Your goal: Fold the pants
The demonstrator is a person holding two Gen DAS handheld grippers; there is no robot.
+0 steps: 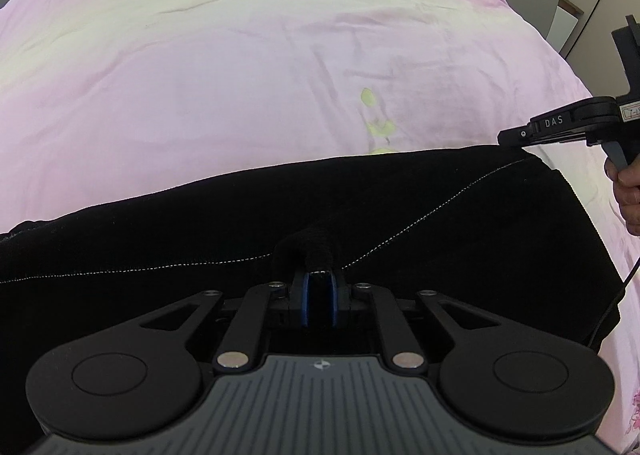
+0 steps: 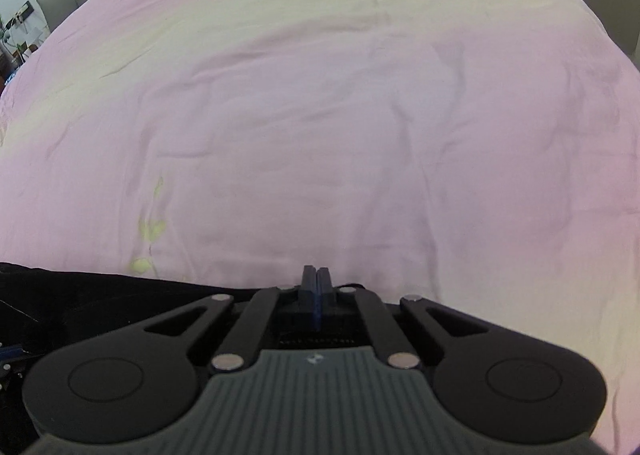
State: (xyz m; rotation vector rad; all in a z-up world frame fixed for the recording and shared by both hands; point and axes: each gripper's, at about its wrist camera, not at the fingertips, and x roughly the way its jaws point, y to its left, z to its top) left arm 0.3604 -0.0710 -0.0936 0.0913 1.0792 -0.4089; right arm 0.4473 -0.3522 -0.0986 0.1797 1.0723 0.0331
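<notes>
The pants [image 1: 360,207] are black, with a thin line of pale dotted stitching running across them. The bed [image 1: 200,75] cover is pale pink, washing to cream toward the top of the frame, with a small yellow-green print near its middle and what may be pink flowers at the lower right edge. Both hand-held grippers are black with blue pads and grey ribbed bodies

pants [image 1: 440,223]: cut off at left and lower frame edges, near part hidden behind left gripper [image 1: 319,275] | right gripper [image 1: 510,138] tip contact with fabric: not discernible | hand [image 1: 628,195]: cropped at right edge
</notes>
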